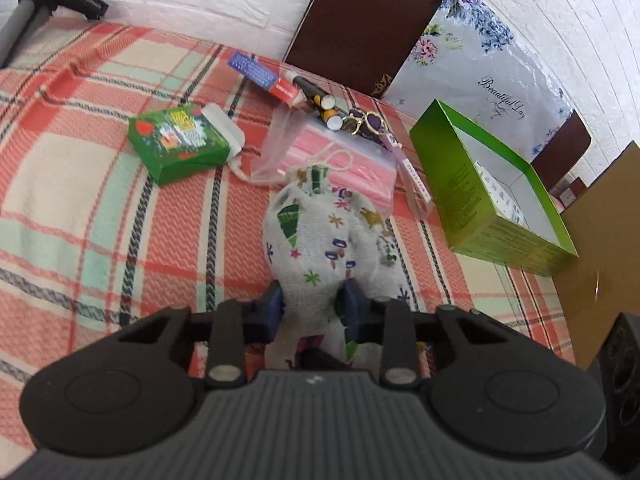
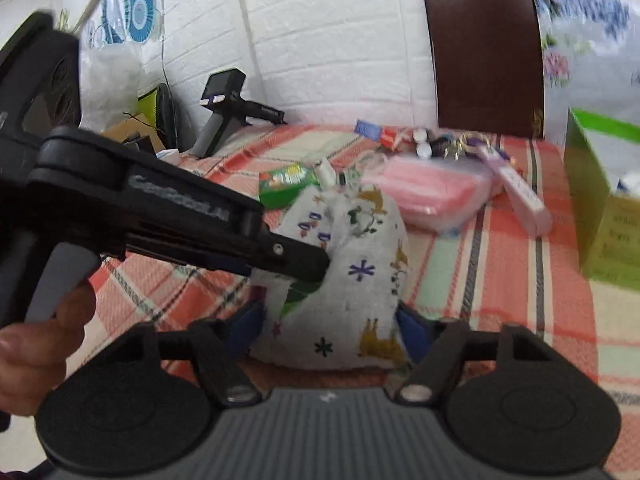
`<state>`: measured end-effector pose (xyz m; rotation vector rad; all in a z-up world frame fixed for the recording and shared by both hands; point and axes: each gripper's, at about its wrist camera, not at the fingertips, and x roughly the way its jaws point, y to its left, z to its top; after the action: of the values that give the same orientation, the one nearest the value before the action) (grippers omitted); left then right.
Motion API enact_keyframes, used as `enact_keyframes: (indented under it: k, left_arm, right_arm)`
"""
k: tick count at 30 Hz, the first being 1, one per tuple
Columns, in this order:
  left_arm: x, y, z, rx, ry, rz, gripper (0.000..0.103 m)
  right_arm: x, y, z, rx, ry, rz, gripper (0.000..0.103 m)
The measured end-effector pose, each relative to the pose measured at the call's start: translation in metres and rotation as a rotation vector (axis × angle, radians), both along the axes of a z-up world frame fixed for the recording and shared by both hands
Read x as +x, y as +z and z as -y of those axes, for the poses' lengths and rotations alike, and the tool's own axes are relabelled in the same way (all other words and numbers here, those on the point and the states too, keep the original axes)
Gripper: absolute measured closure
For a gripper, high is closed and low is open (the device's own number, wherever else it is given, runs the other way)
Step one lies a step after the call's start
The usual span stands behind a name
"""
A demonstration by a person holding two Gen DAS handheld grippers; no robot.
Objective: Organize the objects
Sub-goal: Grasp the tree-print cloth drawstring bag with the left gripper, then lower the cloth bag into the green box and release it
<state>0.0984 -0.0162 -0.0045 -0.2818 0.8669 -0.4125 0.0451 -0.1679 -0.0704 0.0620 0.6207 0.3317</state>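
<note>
A white drawstring cloth pouch [image 1: 320, 236] with coloured prints lies on the plaid cloth. My left gripper [image 1: 314, 300] is shut on its near end. In the right wrist view the pouch [image 2: 352, 280] sits between the blue pads of my right gripper [image 2: 330, 328], which close against its sides. The left gripper [image 2: 296, 264] comes in from the left there, pinching the pouch. An open green box [image 1: 500, 184] stands at the right. A small green carton [image 1: 180, 144] lies at the left.
Behind the pouch lie a clear zip bag with pink contents [image 1: 340, 160], a pink strip [image 1: 414, 176], sunglasses [image 1: 366, 122], batteries [image 1: 326, 108] and a blue-red pack [image 1: 264, 74]. A brown board [image 1: 368, 20] and floral bag [image 1: 480, 72] lean on the wall. A cardboard box [image 1: 600, 248] stands at the right.
</note>
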Motion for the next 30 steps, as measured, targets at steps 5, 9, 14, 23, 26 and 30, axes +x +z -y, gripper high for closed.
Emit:
enact_keyframes:
  k: [5, 9, 14, 23, 26, 30]
  left_arm:
    - [-0.008, 0.052, 0.021, -0.030, -0.034, 0.133, 0.074]
    - [-0.003, 0.092, 0.072, 0.010, -0.137, 0.295, 0.074]
    - [0.030, 0.101, 0.153, 0.041, -0.266, 0.341, 0.074]
    - [0.078, 0.071, 0.259, 0.166, -0.327, 0.309, 0.073]
    - [0.086, 0.064, 0.271, 0.257, -0.293, 0.326, 0.069]
    - [0.088, 0.061, 0.265, 0.371, -0.198, 0.329, 0.059]
  right_arm:
    - [-0.026, 0.030, 0.010, -0.024, -0.055, 0.196, 0.050]
    - [-0.031, 0.057, 0.045, -0.031, -0.166, 0.343, 0.050]
    - [-0.017, 0.066, 0.108, -0.039, -0.323, 0.364, 0.049]
    - [0.027, 0.042, 0.199, -0.022, -0.496, 0.259, 0.049]
    - [0.045, 0.032, 0.208, -0.102, -0.588, 0.222, 0.041]
    - [0.040, 0.029, 0.222, -0.025, -0.636, 0.245, 0.035]
